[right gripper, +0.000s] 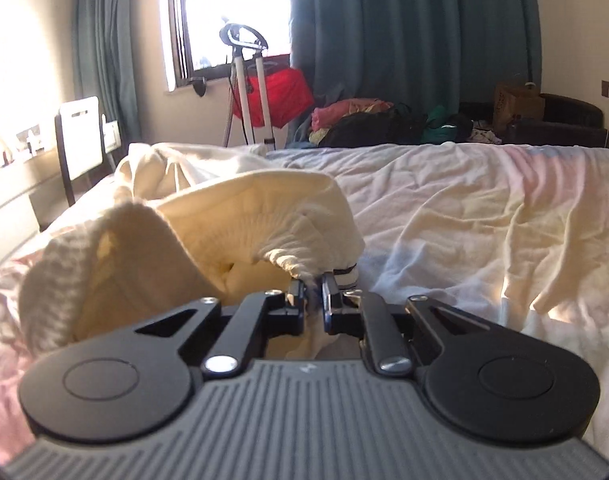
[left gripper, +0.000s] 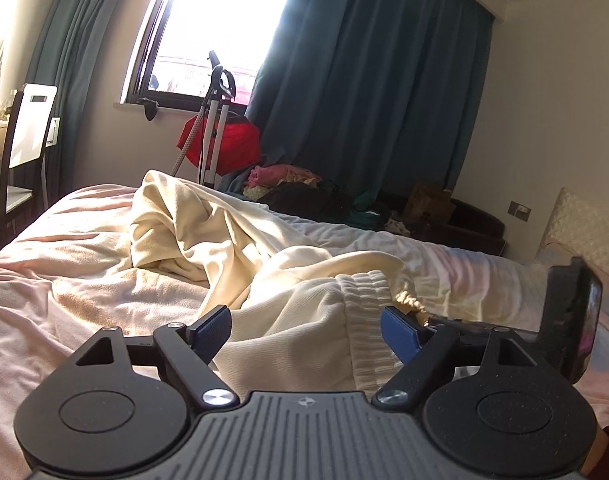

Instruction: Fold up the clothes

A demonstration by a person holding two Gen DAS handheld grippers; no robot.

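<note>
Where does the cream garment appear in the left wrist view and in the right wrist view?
Left wrist view: the cream garment lies centre, between the open left gripper.
Right wrist view: it bunches left of centre, an edge pinched by the right gripper.
Shared landmark: the red bag under the window.

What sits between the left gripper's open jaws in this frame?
In the left wrist view, the cream garment, with its ribbed waistband, lies between the open jaws of the left gripper.
</note>
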